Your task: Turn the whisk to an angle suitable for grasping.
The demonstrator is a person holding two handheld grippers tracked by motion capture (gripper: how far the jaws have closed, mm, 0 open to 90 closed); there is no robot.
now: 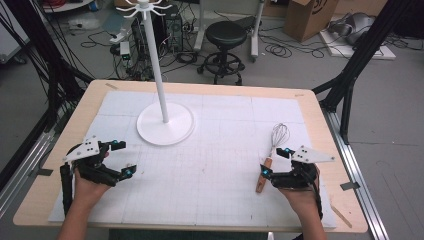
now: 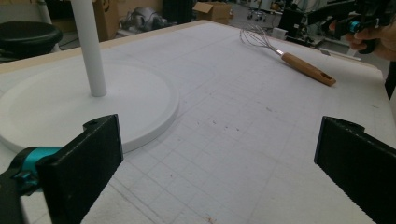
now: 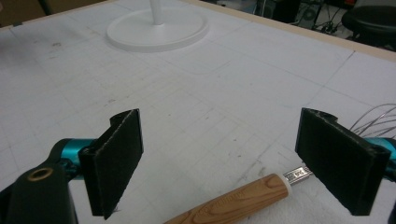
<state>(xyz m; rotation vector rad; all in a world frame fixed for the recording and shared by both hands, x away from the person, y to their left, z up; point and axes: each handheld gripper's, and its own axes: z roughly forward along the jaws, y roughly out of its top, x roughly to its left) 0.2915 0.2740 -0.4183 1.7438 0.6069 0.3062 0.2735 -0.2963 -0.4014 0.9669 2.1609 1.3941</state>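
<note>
Your right gripper [image 1: 269, 162] is at the whisk [image 1: 272, 150] — this looks like the reach-and-grasp step, with nothing picked up yet. The whisk lies flat on the white mat [image 1: 215, 170] at the right side of the table [image 1: 50, 165], wire head pointing away from you, wooden handle toward you. In the right gripper view the jaws stand wide apart and hold nothing; the wooden handle [image 3: 233, 200] runs across low between them, with its metal collar just beside the right-hand jaw, and the wires showing beyond that jaw.

Your left gripper [image 1: 122, 157] sits over the left side of the mat, well apart from the whisk. Its jaws are also spread wide and empty, with the round base of the white stand [image 2: 93, 107] just beyond its left-hand jaw. The stand [image 1: 162, 80] rises from the far left of the mat, with hooks at its top.

Judging from the layout, the likely aim is to hang the whisk on that stand. Your next move calls for lowering the right gripper so both jaws straddle the handle squarely — then closing firmly on the wood, not the collar. The handle is round and smooth, so a skewed grip could let it roll or swing when lifted. Keep the left gripper clear.
</note>
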